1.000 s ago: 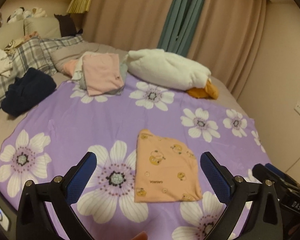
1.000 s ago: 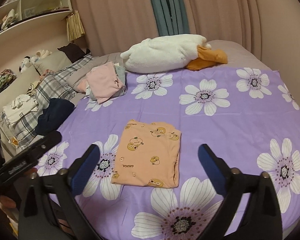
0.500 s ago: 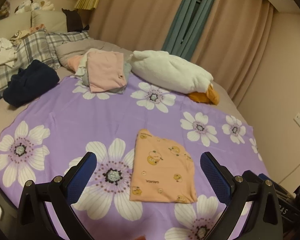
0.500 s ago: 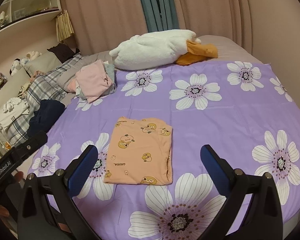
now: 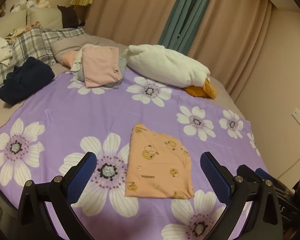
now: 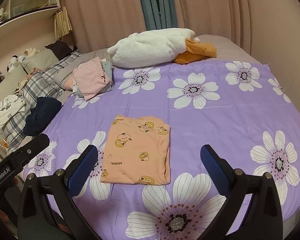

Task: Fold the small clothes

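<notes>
So right now our left hand-held gripper (image 5: 148,172) hangs with its blue pads spread wide and nothing between them, and our right hand-held gripper (image 6: 149,165) is the same deal: wide apart, empty, hovering above the bed and touching no cloth. Straight ahead of both sits the orange garment (image 6: 137,151), the little one with the cartoon print, lying flat on the purple flowered sheet (image 6: 220,118) as a tidy rectangle. Its right edge shows a doubled, layered fold in the right wrist view, so we reckon this piece is already folded, or near enough.

Further back, at the sheet's far left corner, there's a stack of folded clothes (image 6: 94,80) with a pink one on top, just beside the white plush duck (image 6: 150,49). Off the sheet to the left lie a dark navy bundle (image 5: 23,80) and a plaid pillow (image 5: 36,42).

Our guess at the step: between items. Next move probably calls for pinching the orange piece along its near edge, both layers together, and carrying it to the stack without letting it flop open. The navy bundle looks like the next candidate for folding.
</notes>
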{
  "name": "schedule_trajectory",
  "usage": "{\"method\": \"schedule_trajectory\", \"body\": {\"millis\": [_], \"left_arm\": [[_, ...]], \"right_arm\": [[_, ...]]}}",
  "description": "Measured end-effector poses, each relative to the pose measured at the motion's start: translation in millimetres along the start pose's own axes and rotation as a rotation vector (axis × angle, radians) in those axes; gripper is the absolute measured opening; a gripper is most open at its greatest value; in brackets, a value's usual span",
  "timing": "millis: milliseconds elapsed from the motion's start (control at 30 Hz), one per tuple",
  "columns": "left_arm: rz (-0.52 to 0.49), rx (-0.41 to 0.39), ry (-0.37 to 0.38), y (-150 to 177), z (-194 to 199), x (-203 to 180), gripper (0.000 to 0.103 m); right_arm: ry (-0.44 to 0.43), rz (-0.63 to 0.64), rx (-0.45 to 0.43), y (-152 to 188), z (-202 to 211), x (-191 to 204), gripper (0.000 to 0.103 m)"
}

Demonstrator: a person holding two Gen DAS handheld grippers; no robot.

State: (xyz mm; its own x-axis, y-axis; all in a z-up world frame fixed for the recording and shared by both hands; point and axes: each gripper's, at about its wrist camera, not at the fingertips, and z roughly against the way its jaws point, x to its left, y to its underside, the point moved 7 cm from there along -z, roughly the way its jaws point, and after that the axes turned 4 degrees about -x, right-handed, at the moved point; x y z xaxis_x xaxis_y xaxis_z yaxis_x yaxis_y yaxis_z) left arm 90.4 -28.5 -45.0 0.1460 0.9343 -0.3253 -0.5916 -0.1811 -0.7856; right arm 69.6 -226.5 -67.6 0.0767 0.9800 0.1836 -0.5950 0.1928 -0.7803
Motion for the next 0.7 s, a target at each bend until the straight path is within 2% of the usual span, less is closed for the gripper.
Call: {"method": "schedule_trajectory", "body": {"millis": [700], "left_arm": [[-0.005, 0.024, 0.000, 5.3, -2.9, -5.0, 0.102]], "right_arm": [[0.004, -0.014, -0.008, -0.7, 5.2, -6.1, 0.103]]}}
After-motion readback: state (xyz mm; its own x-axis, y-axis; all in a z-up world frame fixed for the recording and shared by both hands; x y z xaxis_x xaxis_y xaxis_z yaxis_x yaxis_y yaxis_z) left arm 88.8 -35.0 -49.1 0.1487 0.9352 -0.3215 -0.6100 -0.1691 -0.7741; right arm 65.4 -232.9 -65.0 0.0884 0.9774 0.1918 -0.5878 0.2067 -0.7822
